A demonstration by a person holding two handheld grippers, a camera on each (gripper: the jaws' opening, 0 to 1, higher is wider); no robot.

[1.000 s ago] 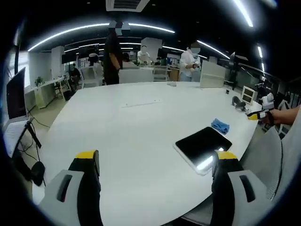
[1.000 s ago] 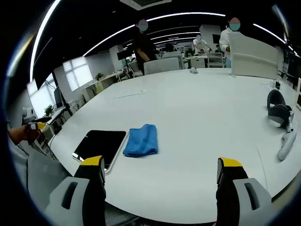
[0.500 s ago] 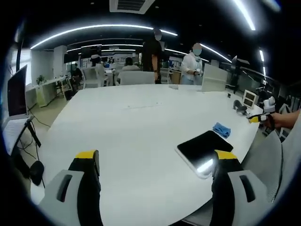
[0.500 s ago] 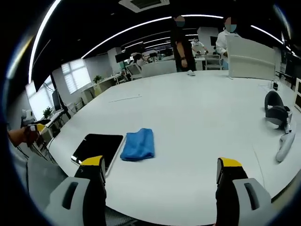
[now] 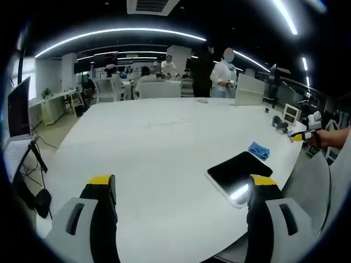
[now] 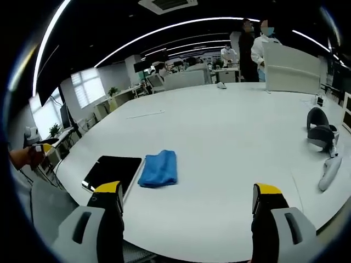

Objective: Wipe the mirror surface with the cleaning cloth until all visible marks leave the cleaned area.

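Cloth (image 6: 158, 169) drifted slightly left in my right view — camera shift, nothing touched. Both tongs (image 6: 186, 197) (image 5: 181, 189) gape empty. Cloth beside mirror (image 6: 109, 171), ahead-left of right tongs — nearer arm.

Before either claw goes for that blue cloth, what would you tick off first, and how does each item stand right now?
1. Cleaning cloth within sight and free: ok, it lies folded on the white table, nothing on top of it.
2. Mirror in sight: ok, it lies flat near the table edge, right beside the cloth.
3. Right claw open and empty: ok, jaws wide apart, nothing between them.
4. Left claw open and empty: ok, same stance.
5. Path to the cloth clear: ok, bare tabletop lies between the right claw and the cloth.
6. Marks on the mirror: cannot tell, its surface looks dark with a glare spot.
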